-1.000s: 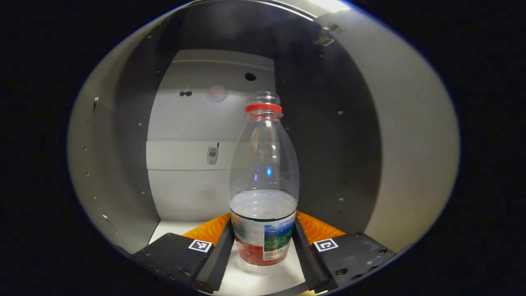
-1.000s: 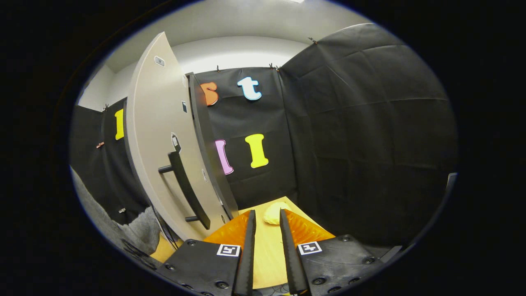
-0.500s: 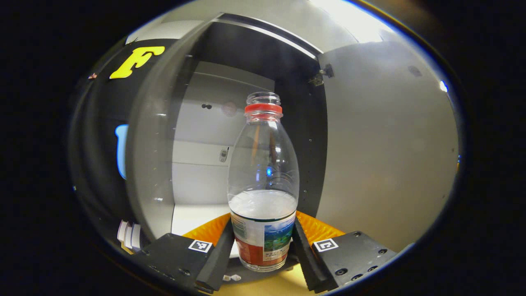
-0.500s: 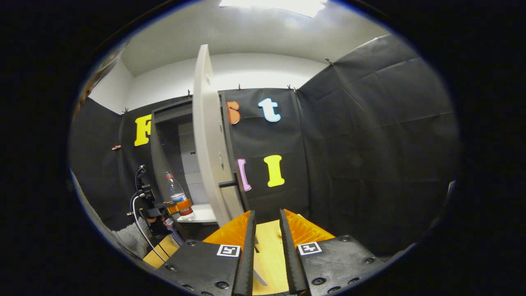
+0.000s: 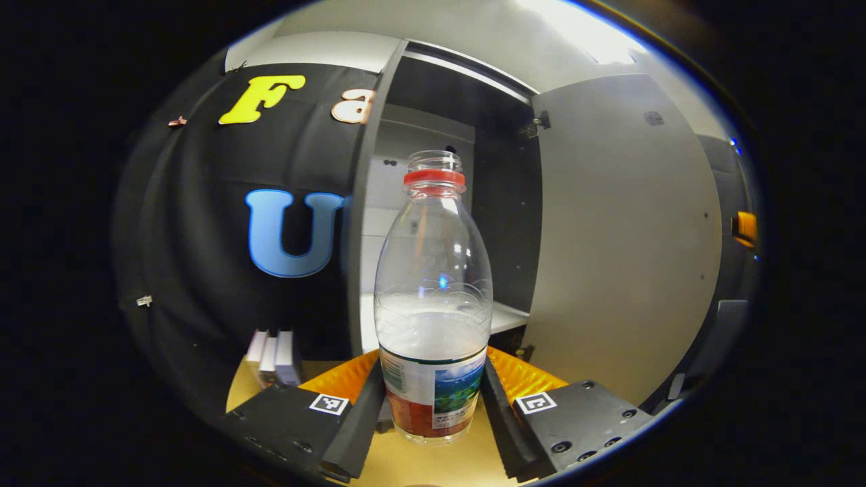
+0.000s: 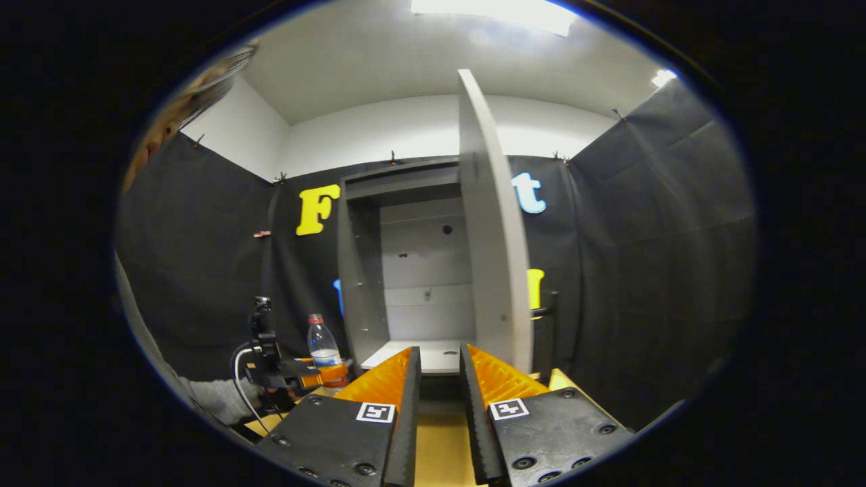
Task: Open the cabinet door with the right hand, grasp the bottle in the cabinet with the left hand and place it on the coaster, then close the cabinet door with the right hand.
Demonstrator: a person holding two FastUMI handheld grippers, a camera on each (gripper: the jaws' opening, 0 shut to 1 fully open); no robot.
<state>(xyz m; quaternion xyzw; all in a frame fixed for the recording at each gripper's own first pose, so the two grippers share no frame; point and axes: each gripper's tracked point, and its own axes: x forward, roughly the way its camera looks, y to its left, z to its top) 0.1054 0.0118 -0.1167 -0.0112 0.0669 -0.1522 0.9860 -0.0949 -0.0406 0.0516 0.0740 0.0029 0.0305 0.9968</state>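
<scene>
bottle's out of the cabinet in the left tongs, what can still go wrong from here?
1. The bottle has no cap and holds water; tilting it on the way could spill.
2. The left tongs grip it low, on the label, so it may tip.
3. The cabinet door stands open beside the carry path; a swing could clip it.

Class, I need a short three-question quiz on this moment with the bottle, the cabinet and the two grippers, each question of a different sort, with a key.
1. True or false: the cabinet door stands open.
2. What does the left gripper hold? A) coaster B) water bottle C) door handle
3. Fill in: the right gripper holds ____.

Key: 1 true. 2 B; both fingers press on its labelled base, outside the cabinet. 3 nothing; its jaws stand slightly apart.
</scene>
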